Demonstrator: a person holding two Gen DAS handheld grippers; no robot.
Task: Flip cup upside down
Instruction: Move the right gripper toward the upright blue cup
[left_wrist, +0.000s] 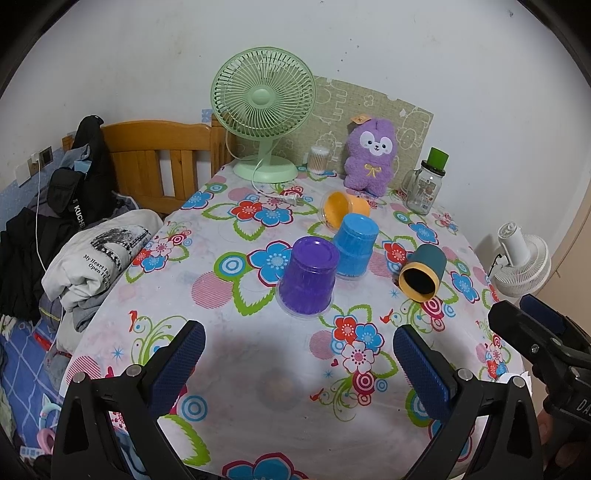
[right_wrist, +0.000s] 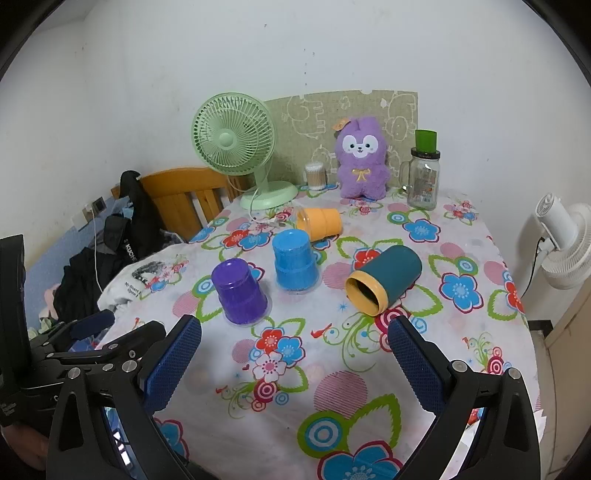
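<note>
A purple cup (left_wrist: 309, 278) (right_wrist: 242, 292) and a blue cup (left_wrist: 354, 246) (right_wrist: 295, 260) stand upside down on the floral tablecloth (left_wrist: 258, 369) (right_wrist: 325, 369). An orange cup (left_wrist: 344, 208) (right_wrist: 320, 223) lies on its side behind them. A teal cup with a yellow rim (left_wrist: 423, 270) (right_wrist: 382, 278) lies on its side to the right, mouth toward me. My left gripper (left_wrist: 299, 354) is open and empty, short of the purple cup. My right gripper (right_wrist: 295, 350) is open and empty, short of the teal cup.
A green fan (left_wrist: 263, 110) (right_wrist: 236, 142), a cotton-swab jar (left_wrist: 319, 159), a purple plush toy (left_wrist: 371, 157) (right_wrist: 362, 162) and a glass jar with a green lid (left_wrist: 424, 184) (right_wrist: 424, 173) stand along the table's back edge. A wooden chair (left_wrist: 159, 158), clothes and a white floor fan (right_wrist: 563, 245) flank the table.
</note>
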